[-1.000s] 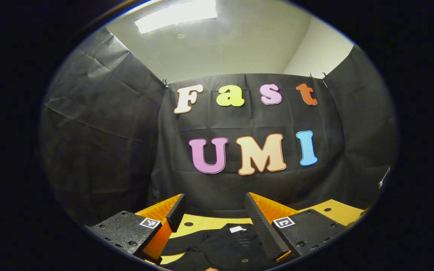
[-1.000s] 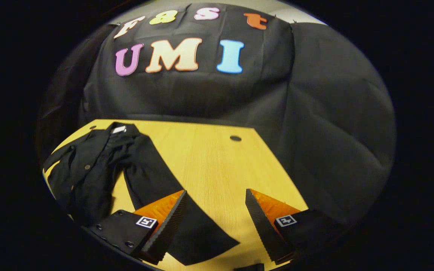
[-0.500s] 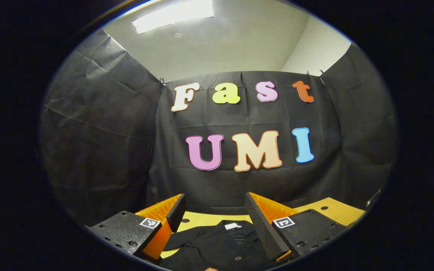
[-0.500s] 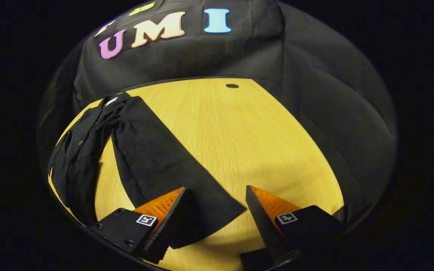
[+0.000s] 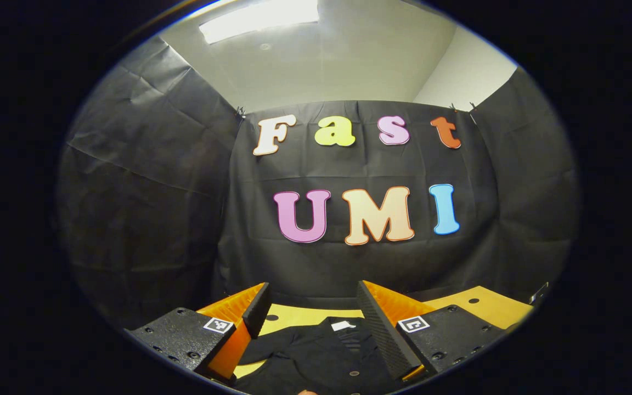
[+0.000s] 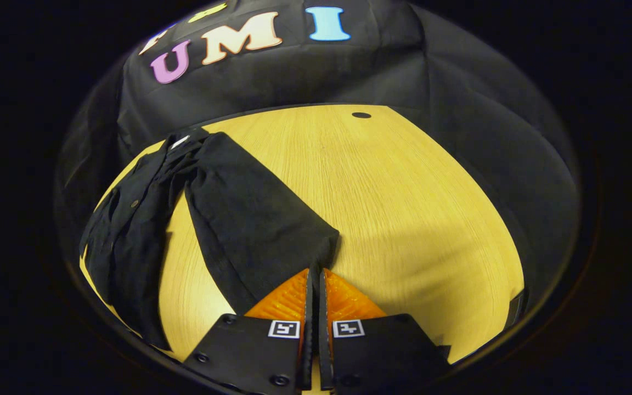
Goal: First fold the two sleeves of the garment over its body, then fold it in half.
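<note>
Right hand-held gripper (image 6: 312,274): fingers together, pinched on the cuff end of the sleeve (image 6: 250,219). The cloth bunches right at the tips, so it reads as clamped on fabric, though the contact itself is hidden between the pads.

Left hand-held gripper (image 5: 310,318): fingers apart, nothing between them, hovering above the collar end of the garment (image 5: 316,359).

Garment is a black button shirt (image 6: 129,230) lying flat on the wooden surface (image 6: 404,192), toward the left side in the right gripper view, collar toward the back wall. The sleeve runs diagonally away from the body across bare wood, so no sleeve is folded yet.

Handling, as a judgement:
- Thin, soft cloth, light and limp. It will drape and drag, not hold shape.
- A cuff grip is the right spot for sleeve 1. Lift enough to clear the wood, then carry it over the body.
- Risk: pulling low drags the whole shirt. The free gripper could pin the shoulder.
- For the half fold, take the hem corners with 2 grippers.
</note>
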The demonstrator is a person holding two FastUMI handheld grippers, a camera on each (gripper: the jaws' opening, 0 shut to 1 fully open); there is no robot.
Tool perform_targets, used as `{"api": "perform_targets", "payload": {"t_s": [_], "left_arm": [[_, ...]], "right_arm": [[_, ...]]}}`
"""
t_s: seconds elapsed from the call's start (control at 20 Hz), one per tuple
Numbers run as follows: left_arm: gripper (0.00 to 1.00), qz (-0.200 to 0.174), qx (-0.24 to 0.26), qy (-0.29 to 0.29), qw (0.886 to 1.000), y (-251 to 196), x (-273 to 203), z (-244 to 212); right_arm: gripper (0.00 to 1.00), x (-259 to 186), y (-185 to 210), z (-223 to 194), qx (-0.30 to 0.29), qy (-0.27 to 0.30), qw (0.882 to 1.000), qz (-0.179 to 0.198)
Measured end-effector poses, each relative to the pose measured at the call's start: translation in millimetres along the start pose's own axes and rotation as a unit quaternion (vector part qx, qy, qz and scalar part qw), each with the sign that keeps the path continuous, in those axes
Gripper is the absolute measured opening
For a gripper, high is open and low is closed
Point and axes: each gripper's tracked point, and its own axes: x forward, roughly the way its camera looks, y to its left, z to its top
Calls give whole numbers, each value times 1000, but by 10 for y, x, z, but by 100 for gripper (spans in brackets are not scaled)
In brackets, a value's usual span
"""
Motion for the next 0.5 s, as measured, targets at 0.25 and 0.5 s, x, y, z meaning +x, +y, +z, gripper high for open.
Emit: {"api": "perform_targets", "payload": {"t_s": [0.25,0.5], "left_arm": [[95,30,4,-5,1000,581,37,31],[95,46,17,-6,999,1154,59,39]], "right_arm": [[7,-212,495,692,28,-71,997,14],[7,-451,1266,1361,3,-137,990,41]]}}
